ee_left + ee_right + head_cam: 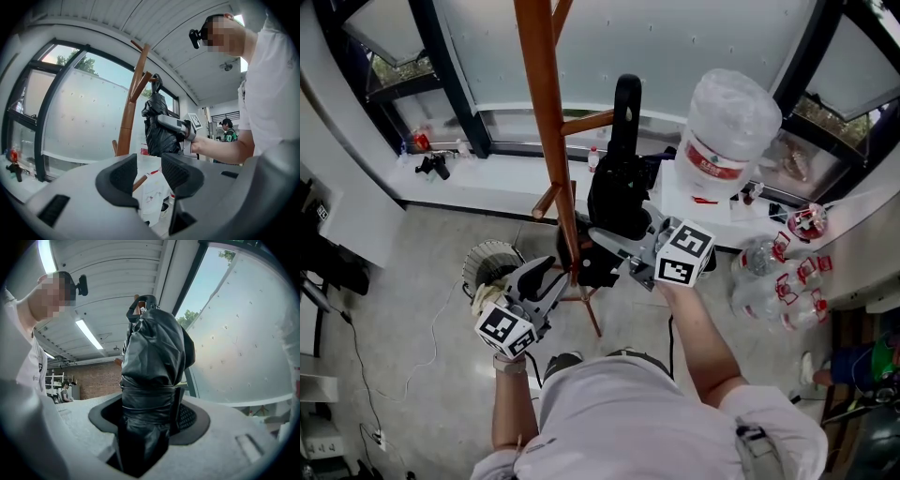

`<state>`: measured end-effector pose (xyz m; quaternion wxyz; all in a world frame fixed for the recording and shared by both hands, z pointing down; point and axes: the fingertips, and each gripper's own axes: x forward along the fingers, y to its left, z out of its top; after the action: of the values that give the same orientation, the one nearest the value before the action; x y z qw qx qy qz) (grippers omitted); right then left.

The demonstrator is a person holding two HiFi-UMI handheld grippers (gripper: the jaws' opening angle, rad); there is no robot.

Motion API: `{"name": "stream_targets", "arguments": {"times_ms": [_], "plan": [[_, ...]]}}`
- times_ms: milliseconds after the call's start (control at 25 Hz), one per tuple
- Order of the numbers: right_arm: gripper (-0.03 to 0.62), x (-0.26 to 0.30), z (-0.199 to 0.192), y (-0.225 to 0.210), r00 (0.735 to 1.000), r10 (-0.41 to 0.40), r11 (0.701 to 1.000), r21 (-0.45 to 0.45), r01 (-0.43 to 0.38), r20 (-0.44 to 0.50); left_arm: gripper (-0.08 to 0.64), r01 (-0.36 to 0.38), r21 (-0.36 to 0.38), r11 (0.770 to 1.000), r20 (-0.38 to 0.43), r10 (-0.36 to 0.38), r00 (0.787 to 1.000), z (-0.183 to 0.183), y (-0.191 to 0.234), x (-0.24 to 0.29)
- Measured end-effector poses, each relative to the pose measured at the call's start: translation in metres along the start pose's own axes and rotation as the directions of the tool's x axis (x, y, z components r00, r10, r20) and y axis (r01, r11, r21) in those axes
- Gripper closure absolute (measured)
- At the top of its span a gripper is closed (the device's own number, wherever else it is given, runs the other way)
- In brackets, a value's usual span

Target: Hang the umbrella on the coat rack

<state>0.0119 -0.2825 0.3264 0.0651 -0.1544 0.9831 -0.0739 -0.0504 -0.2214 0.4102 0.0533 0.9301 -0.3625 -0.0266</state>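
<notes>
A folded black umbrella (619, 192) stands upright with its curved handle (626, 101) up beside a peg (586, 122) of the brown wooden coat rack (546, 112). My right gripper (617, 242) is shut on the umbrella's wrapped middle (151, 380), and the pads press on both sides of it. In the right gripper view the handle loop (143, 303) reaches to the peg's height. My left gripper (540, 277) hangs lower, left of the pole, open and empty. In the left gripper view its jaws (150, 176) stand apart, facing the rack (127, 122) and the umbrella (159, 129).
A big water jug (727, 122) sits on a dispenser right of the rack. Several bottles (778, 281) lie on the floor at the right and a round fan (487, 262) at the left. Window ledge (478, 178) behind. Another person (228, 131) stands far off.
</notes>
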Motion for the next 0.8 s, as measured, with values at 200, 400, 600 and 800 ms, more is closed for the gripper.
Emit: {"name": "stream_targets", "arguments": {"times_ms": [200,400,600,800], "plan": [[0.331,0.002,-0.007,-0.001,1.0,0.011,1.0,0.01,-0.011,-0.007,0.417,-0.02,-0.018,1.0,-0.004,0.02,1.0,-0.003,0.001,-0.002],[0.331,0.004,-0.015,0.0,1.0,0.019,1.0,0.009,-0.018,-0.019,0.417,-0.033,-0.033,0.999,-0.005,0.033,0.999,-0.009,0.002,-0.004],[0.33,0.007,-0.028,-0.006,0.999,-0.001,1.0,0.021,0.002,-0.037,0.417,-0.049,-0.051,0.998,-0.01,0.048,0.999,-0.016,0.004,-0.006],[0.33,0.007,-0.035,-0.006,0.999,-0.001,1.0,0.017,0.001,-0.046,0.417,-0.065,-0.06,0.996,-0.023,0.063,0.998,-0.022,0.003,-0.01]]}}
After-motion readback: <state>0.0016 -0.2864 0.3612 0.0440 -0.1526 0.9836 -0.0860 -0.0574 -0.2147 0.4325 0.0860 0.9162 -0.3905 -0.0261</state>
